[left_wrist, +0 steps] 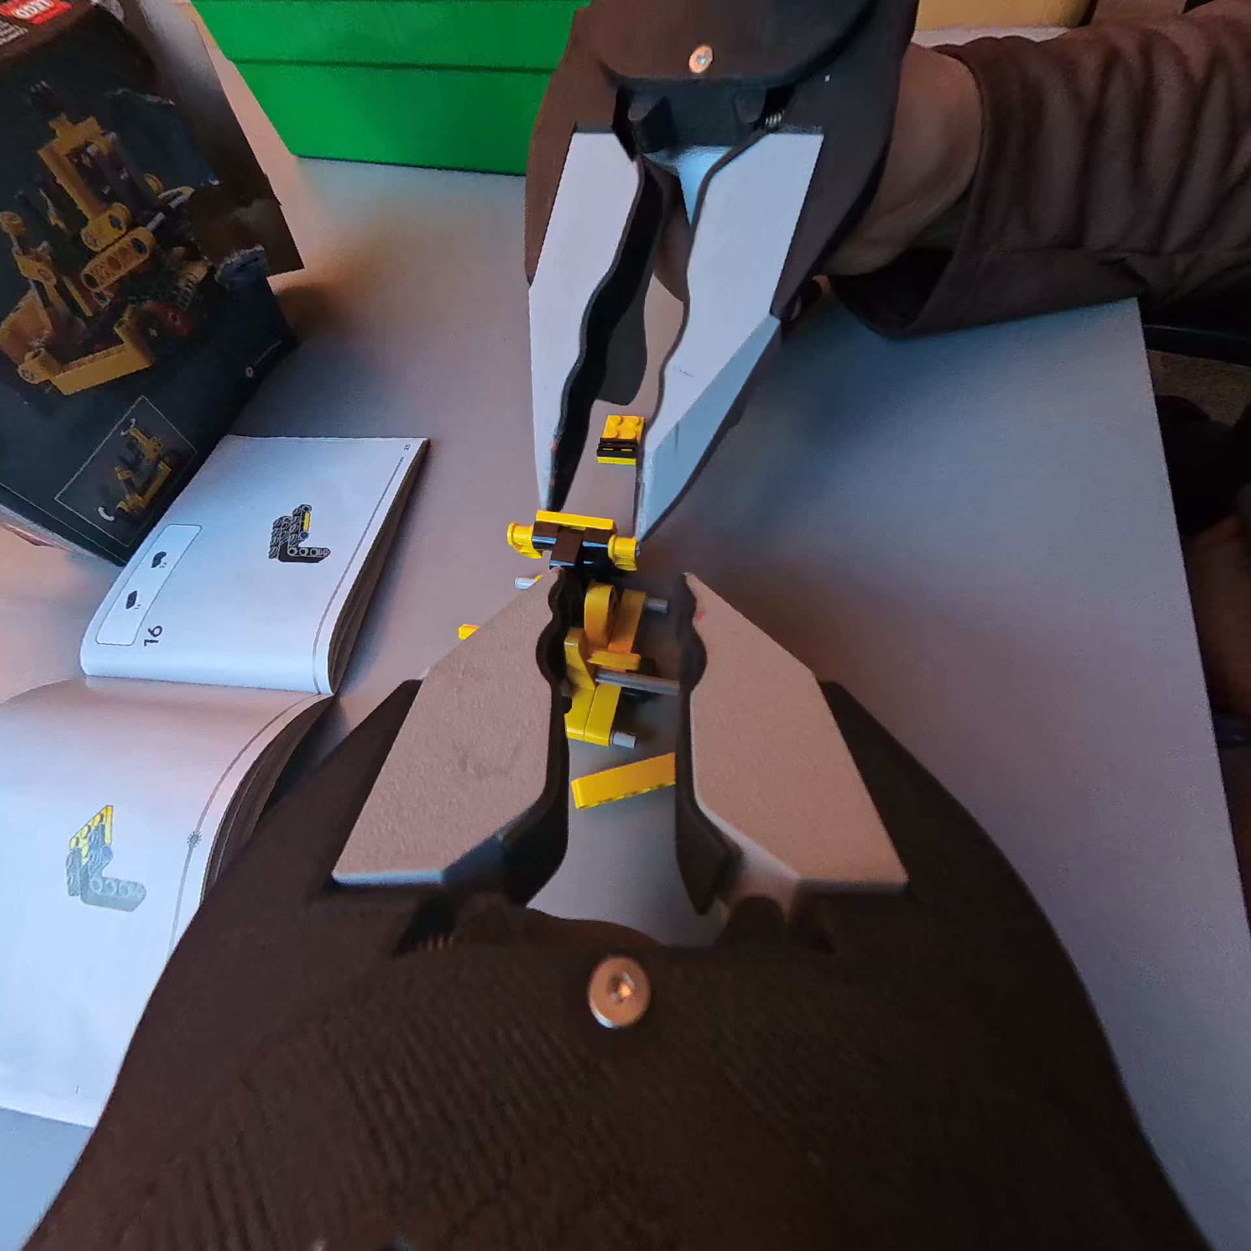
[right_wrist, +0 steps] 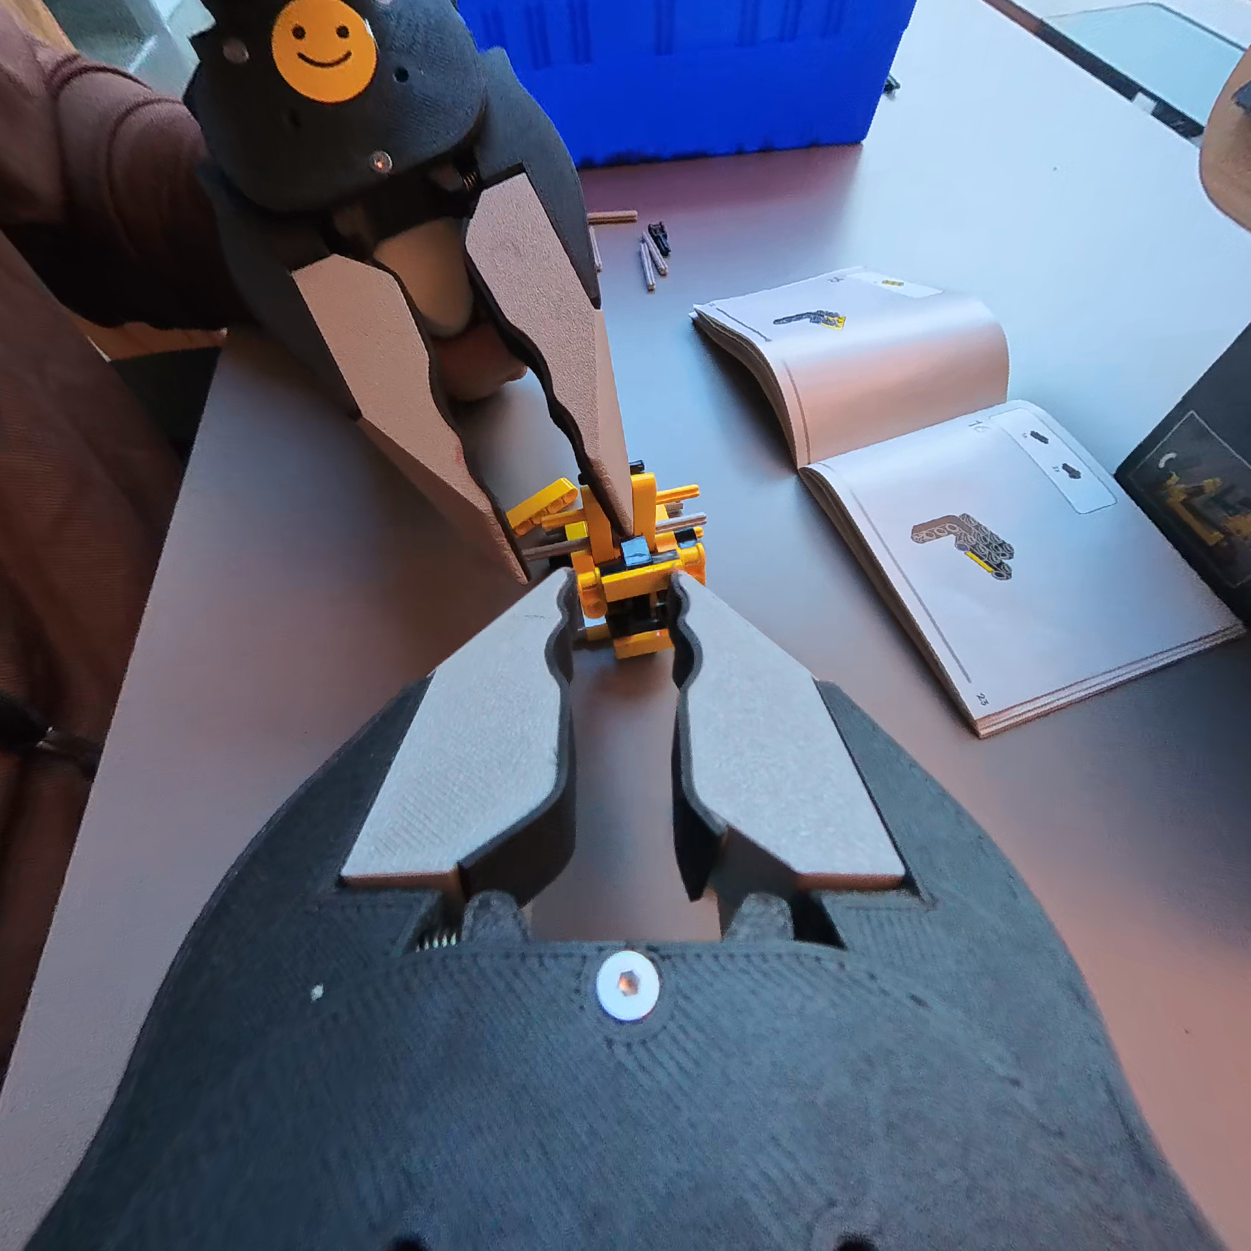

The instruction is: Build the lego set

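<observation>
A yellow and black lego assembly [left_wrist: 596, 667] with grey axles sticking out sideways sits between the fingers of my left gripper [left_wrist: 621, 577], which is shut on it. In the right wrist view the left gripper [right_wrist: 572, 552] reaches in from the upper left. My right gripper [right_wrist: 621, 577] faces it and is closed on the assembly's near end [right_wrist: 629, 596], a yellow and black cross piece. In the left wrist view the right gripper [left_wrist: 596, 521] comes down from the top, its tips at that cross piece [left_wrist: 572, 538].
A yellow beam [left_wrist: 623, 782] and a small yellow and black piece [left_wrist: 621, 440] lie on the table. The open instruction booklet [right_wrist: 948, 541] and the set's box [left_wrist: 115, 271] lie to one side. Loose axles and pins [right_wrist: 653, 254] lie before a blue bin [right_wrist: 677, 68]. A green bin [left_wrist: 392, 81] stands behind. Less than 4 cm separates the two grippers' tips.
</observation>
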